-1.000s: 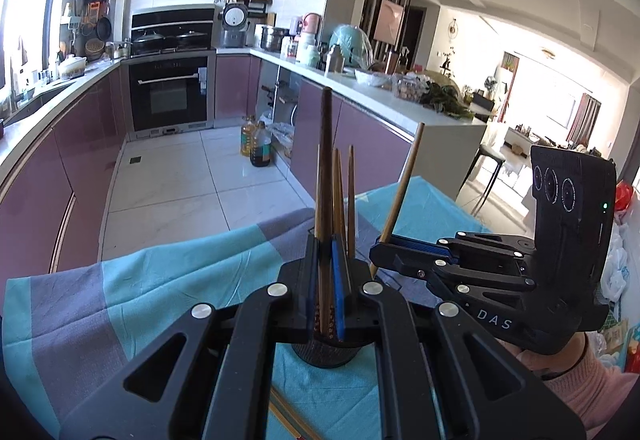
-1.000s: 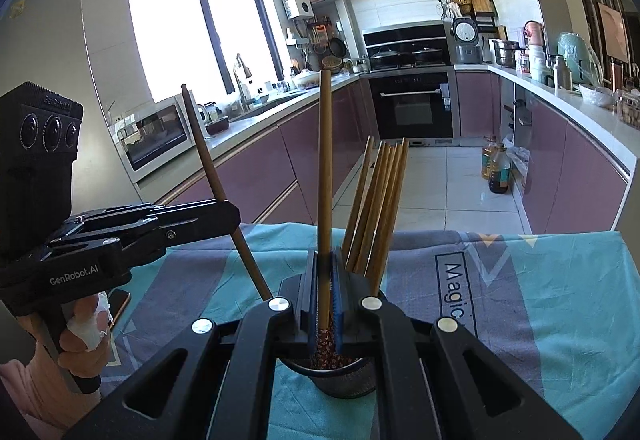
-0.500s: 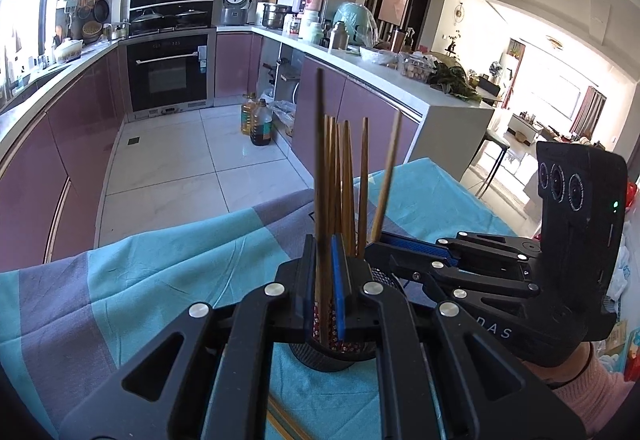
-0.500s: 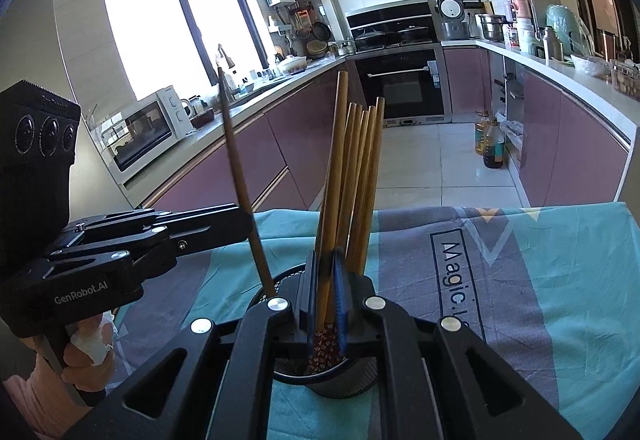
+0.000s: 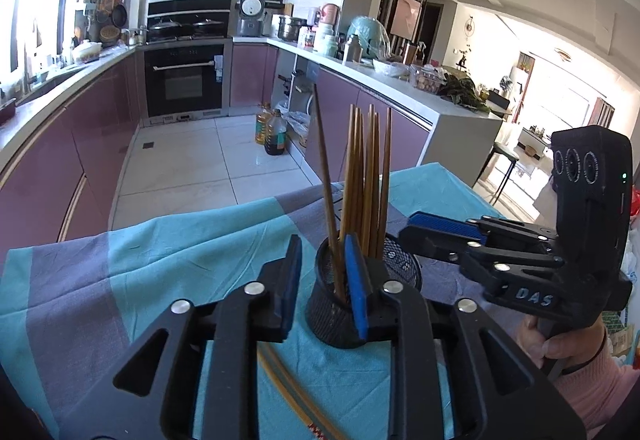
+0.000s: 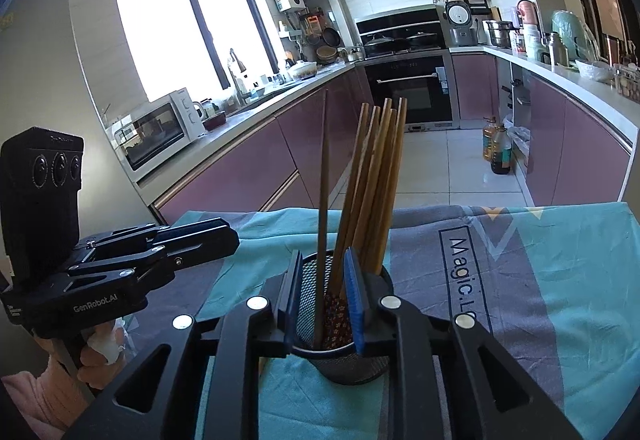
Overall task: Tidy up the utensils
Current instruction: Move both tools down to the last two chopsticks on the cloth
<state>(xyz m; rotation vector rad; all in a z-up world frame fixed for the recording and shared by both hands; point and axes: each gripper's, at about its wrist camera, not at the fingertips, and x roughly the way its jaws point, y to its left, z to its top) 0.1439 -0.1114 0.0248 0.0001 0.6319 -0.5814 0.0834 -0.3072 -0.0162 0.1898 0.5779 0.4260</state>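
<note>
A mesh holder (image 5: pixel 340 320) was set on a cloth-covered table (image 5: pixel 160 260), with chopsticks (image 5: pixel 366 176) stood upright in it. More chopsticks (image 5: pixel 288 384) were laid flat on the cloth before the holder. Kitchen counters (image 6: pixel 560 72) were ranged behind.

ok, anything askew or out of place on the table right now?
Yes. Two chopsticks lie flat on the tablecloth under the left gripper, outside the mesh holder. In the holder, one darker chopstick stands apart from the leaning bundle.
</note>
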